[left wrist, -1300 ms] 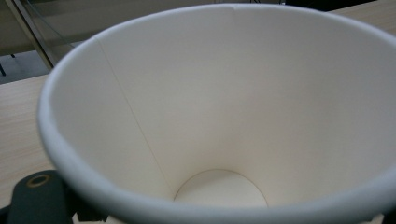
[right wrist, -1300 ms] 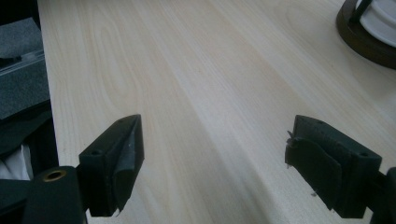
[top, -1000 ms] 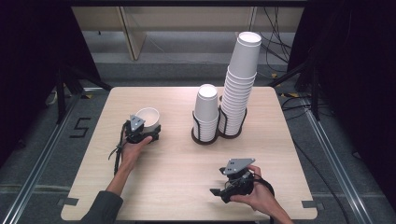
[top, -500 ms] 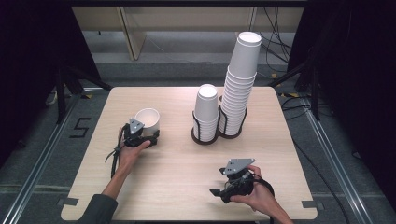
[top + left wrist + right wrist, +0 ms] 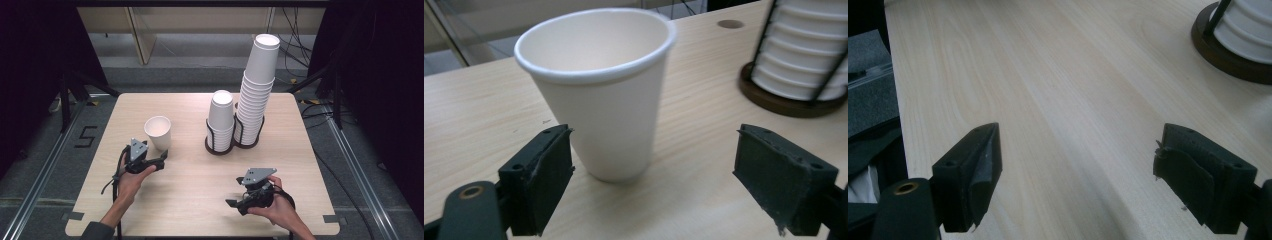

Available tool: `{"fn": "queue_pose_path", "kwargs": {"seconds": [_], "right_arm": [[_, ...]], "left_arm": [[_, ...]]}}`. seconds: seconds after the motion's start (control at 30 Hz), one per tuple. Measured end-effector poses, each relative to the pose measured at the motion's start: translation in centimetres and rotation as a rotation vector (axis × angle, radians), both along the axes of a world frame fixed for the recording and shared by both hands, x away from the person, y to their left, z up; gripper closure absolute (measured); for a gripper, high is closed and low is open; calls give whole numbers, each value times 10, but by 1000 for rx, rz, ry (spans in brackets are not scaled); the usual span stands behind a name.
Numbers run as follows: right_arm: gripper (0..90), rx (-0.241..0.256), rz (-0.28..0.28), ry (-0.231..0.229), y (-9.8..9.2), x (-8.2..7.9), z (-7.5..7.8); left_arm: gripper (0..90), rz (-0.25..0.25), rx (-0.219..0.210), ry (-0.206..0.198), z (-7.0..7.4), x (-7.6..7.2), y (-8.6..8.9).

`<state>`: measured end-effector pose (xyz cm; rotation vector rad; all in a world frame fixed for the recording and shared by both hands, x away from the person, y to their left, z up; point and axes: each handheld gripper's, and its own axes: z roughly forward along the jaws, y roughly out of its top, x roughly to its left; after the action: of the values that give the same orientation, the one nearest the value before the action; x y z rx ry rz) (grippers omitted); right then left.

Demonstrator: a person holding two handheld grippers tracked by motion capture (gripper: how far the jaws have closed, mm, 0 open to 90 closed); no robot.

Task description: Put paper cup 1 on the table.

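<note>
- The left gripper has its jaws spread wide, with nothing between them; the paper cup stands upright on the table just beyond the jaws, nearer the left jaw than the right, and touches neither.
- In the high view the left gripper sits low over the table at its left front part, held in the person's left hand, and the cup stands open end up just past its tip.
- The cup is white, its inside bare, and its base rests flat on the pale wood.
- The right gripper also has its jaws wide apart, over bare table with nothing between them.
- In the high view the right gripper lies near the front edge on the right side, in the person's right hand, well apart from the cup and pointing toward the table's left.
- Farther back, near the middle of the table, a dark wire cup holder carries a short stack of cups, turned upside down.
- Just beside it on the right, touching or nearly so, a second holder carries a much taller stack that leans slightly.
- The rim of a holder's round base shows at the right edge of the left gripper view, and one at the upper right corner of the right gripper view.
</note>
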<state>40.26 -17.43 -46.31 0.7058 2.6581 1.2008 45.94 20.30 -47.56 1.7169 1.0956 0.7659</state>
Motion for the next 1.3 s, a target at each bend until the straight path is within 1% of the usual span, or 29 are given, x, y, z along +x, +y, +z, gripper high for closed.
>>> {"fn": "queue_pose_path", "kwargs": {"seconds": [0.03, 0.07, 0.1, 0.13, 0.17, 0.2, 0.23, 0.3, 0.33, 0.37, 0.4, 0.43, 0.5, 0.57, 0.6, 0.7, 0.73, 0.77, 0.8, 0.87, 0.9, 0.93, 0.97, 1.03, 1.07, 1.1, 1.13, 1.27, 1.3], "right_arm": [[190, 3, -7, -5, -1, 0, 1], [190, 9, -8, -7, -1, 0, 1], [190, 7, -6, -1, -2, 0, 1], [190, 7, -12, 0, -2, 0, 1], [190, 6, -20, 7, -2, -1, 1], [191, 6, -19, 8, -2, -1, 1], [191, 6, -20, 4, -2, -1, 1], [191, 7, -21, 2, -2, -1, 1], [191, 7, -21, 1, -2, -1, 1], [191, 5, -18, -2, -2, -1, 1], [191, 3, -12, -16, -3, 0, 1], [191, 7, -13, -7, -3, -1, 1], [191, 8, -13, -8, -3, 0, 0], [191, 4, -14, -15, -3, 0, 0], [191, 5, -22, -1, -3, -1, 0], [192, 10, -20, -4, -4, 0, 1], [192, 13, -24, -13, -4, 1, 1], [192, 15, -36, 1, -5, 0, 1], [192, 15, -30, -1, -5, 2, 0], [192, 14, -39, 6, -6, 1, 0], [191, 15, -27, -7, -6, 2, -1], [192, 16, -27, -3, -7, 2, -1], [192, 14, -36, 5, -7, 1, -1], [191, 18, -32, 0, -8, 2, -2], [191, 18, -30, 0, -8, 3, -2], [190, 21, -42, 4, -9, 2, -2], [190, 20, -34, -1, -9, 3, -2], [190, 15, -35, 2, -9, 2, -3], [190, 15, -32, 5, -9, 2, -3]], "left_arm": [[150, -2, -2, -9, 3, -8, 0], [150, -14, -11, -16, 5, -14, -1], [150, -18, -29, -21, 7, -21, -1], [149, -22, -33, -25, 8, -26, -1], [148, -30, -24, -25, 9, -32, -1], [148, -40, -40, -30, 10, -38, -2], [148, -43, -48, -27, 10, -43, -2], [148, -54, -72, -28, 10, -51, -3], [147, -56, -75, -24, 10, -55, -3], [147, -59, -80, -23, 9, -57, -3], [147, -61, -79, -21, 8, -61, -3], [147, -65, -88, -23, 7, -64, -3], [147, -73, -88, -14, 6, -68, -4], [147, -83, -92, -26, 4, -71, -5], [148, -93, -91, -21, 3, -73, -5], [147, -104, -96, -4, 1, -79, -7], [147, -107, -103, -3, -1, -81, -9], [147, -115, -104, -1, -2, -84, -10], [147, -117, -104, 2, -3, -85, -11], [147, -117, -97, 10, -4, -90, -14], [147, -120, -102, 10, -6, -92, -15], [147, -123, -96, 16, -6, -94, -17], [147, -125, -101, 15, -7, -96, -19], [148, -129, -98, 15, -7, -100, -21], [147, -137, -92, 12, -8, -102, -22], [147, -141, -78, 13, -9, -105, -23], [147, -150, -72, 14, -10, -107, -25], [147, -172, -68, 17, -11, -114, -31], [147, -180, -63, 7, -11, -114, -33]]}}
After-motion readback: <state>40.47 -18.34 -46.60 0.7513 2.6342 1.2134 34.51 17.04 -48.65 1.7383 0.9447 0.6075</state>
